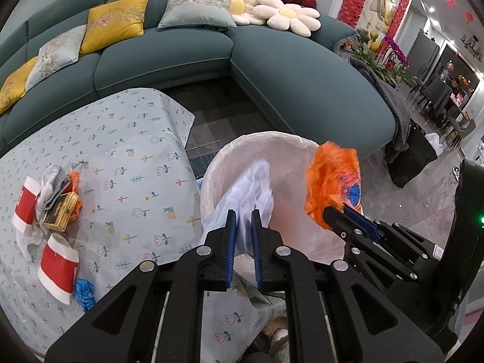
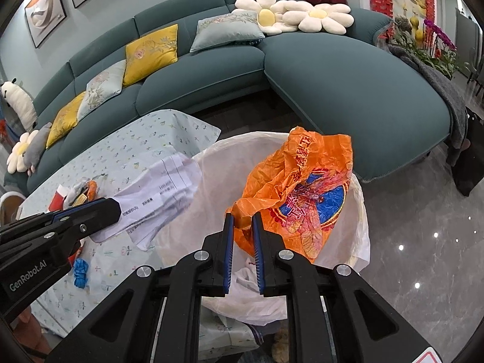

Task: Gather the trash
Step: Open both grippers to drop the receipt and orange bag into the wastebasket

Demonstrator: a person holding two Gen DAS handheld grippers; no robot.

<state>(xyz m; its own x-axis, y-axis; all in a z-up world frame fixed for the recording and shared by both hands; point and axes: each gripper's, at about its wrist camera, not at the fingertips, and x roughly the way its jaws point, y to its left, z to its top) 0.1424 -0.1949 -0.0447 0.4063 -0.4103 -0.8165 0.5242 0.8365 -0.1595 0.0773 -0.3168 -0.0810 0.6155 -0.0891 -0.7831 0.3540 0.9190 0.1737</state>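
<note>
My left gripper (image 1: 243, 211) is shut on a crumpled white printed paper (image 1: 257, 184) and holds it over the mouth of a white-lined trash bin (image 1: 290, 145). The paper also shows in the right wrist view (image 2: 160, 199), with the left gripper (image 2: 116, 208) on it. My right gripper (image 2: 243, 216) is shut on an orange plastic bag (image 2: 296, 193) with a blue and red print, held above the bin (image 2: 361, 211). In the left wrist view the bag (image 1: 331, 181) hangs at the bin's right rim, held by the right gripper (image 1: 335, 211).
The table with a floral cloth (image 1: 130, 157) carries red-and-white paper cups (image 1: 59, 266), a yellow box (image 1: 60, 211), grey rags (image 1: 53, 187) and a blue crumpled scrap (image 1: 84, 293). A teal sofa (image 1: 302, 84) curves behind the bin. A dark object (image 1: 414, 157) stands on the floor at right.
</note>
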